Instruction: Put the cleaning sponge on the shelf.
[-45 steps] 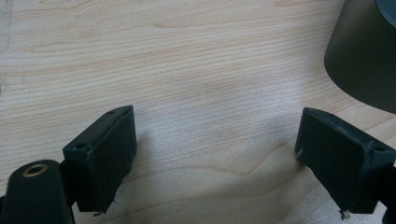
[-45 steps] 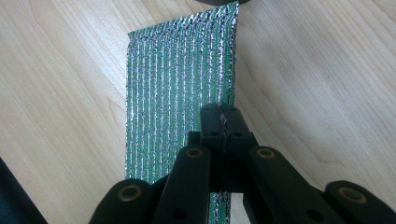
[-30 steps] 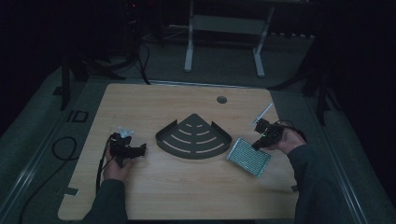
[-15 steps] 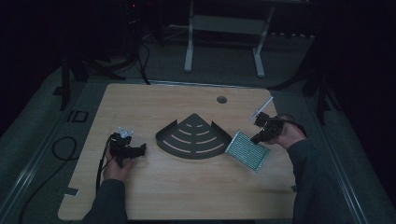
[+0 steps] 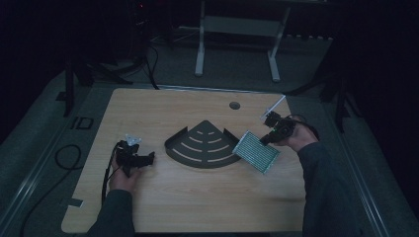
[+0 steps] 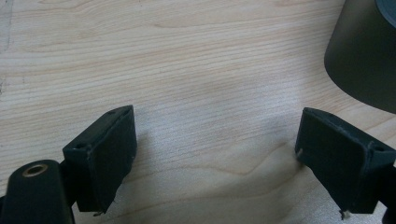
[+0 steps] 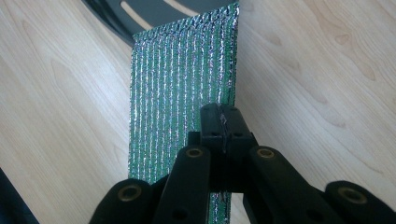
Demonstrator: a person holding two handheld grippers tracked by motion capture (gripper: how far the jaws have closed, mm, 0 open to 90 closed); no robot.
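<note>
A green ribbed foil pouch (image 5: 256,151) is held off the table at the right, its far end reaching the rim of a dark quarter-round slotted rack (image 5: 202,144). My right gripper (image 5: 270,136) is shut on the pouch's near edge. In the right gripper view the jaws pinch the pouch (image 7: 182,79) from the near side, and the right gripper (image 7: 223,122) sits over it, with the rack (image 7: 154,11) at the top. My left gripper (image 5: 148,159) rests on the table at the left, open, jaws toward the rack. In the left gripper view the left gripper (image 6: 210,161) holds nothing and the rack's dark wall (image 6: 362,56) stands at upper right.
The wooden table (image 5: 197,207) has a round cable hole (image 5: 234,105) near its far edge. A cable (image 5: 74,163) trails off the left edge. A white desk frame (image 5: 237,39) stands on the floor behind the table.
My right gripper has lifted the pouch and carried it left toward the rack, tilting it. The left gripper has stayed in place.
</note>
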